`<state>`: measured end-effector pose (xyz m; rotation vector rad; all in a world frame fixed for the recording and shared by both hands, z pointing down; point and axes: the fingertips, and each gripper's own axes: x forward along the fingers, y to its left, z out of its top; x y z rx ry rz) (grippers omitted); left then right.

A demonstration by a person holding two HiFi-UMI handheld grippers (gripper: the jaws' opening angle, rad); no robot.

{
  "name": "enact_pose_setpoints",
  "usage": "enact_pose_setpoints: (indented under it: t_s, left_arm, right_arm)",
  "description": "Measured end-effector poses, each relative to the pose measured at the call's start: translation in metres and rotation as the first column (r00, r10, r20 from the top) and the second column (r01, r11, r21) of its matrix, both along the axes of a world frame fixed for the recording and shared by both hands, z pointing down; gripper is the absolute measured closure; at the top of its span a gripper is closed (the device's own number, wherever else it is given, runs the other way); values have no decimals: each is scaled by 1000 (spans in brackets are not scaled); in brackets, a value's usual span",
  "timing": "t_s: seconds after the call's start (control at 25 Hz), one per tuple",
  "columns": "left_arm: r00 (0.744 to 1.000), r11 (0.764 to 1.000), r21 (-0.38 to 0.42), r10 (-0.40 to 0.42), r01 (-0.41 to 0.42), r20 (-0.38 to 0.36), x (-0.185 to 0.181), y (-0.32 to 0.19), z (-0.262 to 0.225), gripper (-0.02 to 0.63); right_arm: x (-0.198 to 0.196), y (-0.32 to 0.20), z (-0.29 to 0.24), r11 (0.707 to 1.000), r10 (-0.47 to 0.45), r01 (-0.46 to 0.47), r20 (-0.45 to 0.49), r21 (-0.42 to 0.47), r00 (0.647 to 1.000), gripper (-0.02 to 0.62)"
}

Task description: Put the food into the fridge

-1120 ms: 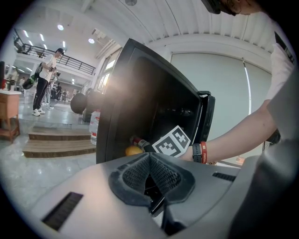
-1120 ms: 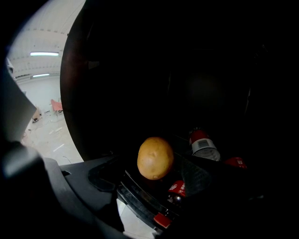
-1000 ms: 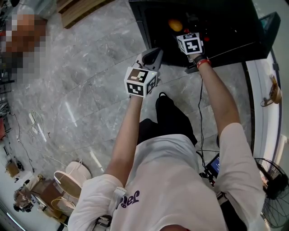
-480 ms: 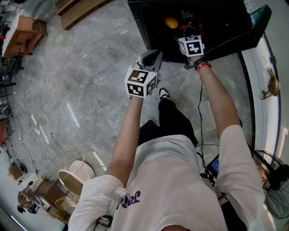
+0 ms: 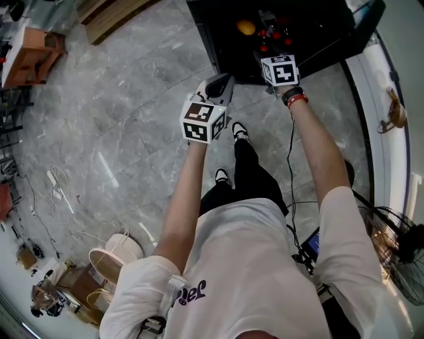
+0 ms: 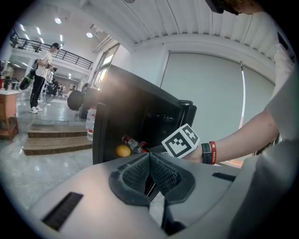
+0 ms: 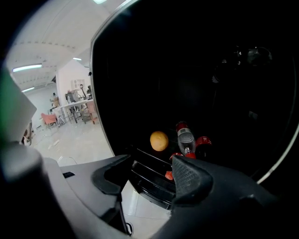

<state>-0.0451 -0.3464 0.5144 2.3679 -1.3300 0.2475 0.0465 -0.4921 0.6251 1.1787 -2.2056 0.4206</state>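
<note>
The black fridge point(image 5: 305, 26) stands open at the top of the head view. An orange point(image 5: 246, 27) and red-capped bottles point(image 5: 271, 36) lie on its shelf. My right gripper point(image 5: 270, 51) hovers at the fridge's front edge. In the right gripper view it point(image 7: 149, 168) is open with nothing between the jaws, which have just been closing; the orange point(image 7: 159, 140) and a bottle point(image 7: 186, 137) lie beyond. My left gripper point(image 5: 222, 83) hangs over the floor, left of the fridge. Its pads point(image 6: 150, 158) meet, holding nothing. The left gripper view also catches the orange point(image 6: 123, 150).
The fridge door point(image 5: 364, 23) swings out at the right. A fan point(image 5: 397, 255) stands at the lower right, white buckets point(image 5: 116, 255) at the lower left, wooden steps point(image 5: 112, 13) at the top left. Cables point(image 5: 56, 182) lie on the marble floor. A person point(image 6: 42, 74) stands far off.
The right gripper has drawn back from inside the fridge to its front edge. Both hands have lifted a little. The person's feet have come into view.
</note>
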Motion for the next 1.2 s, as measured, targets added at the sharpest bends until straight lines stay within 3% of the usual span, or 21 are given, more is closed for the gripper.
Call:
enact_pose_setpoints:
  t_s: [1.0,1.2]
  left_arm:
    - [999,998,64,-18,16,39,-13,68,-49,588]
    - [999,997,66,-32,31,13,-18,87,-62,588]
  right_arm:
    - [26,113,-75,997,73,-75,75,17,994,434]
    - [36,137,-95,995,91,-95,109,29,990,448]
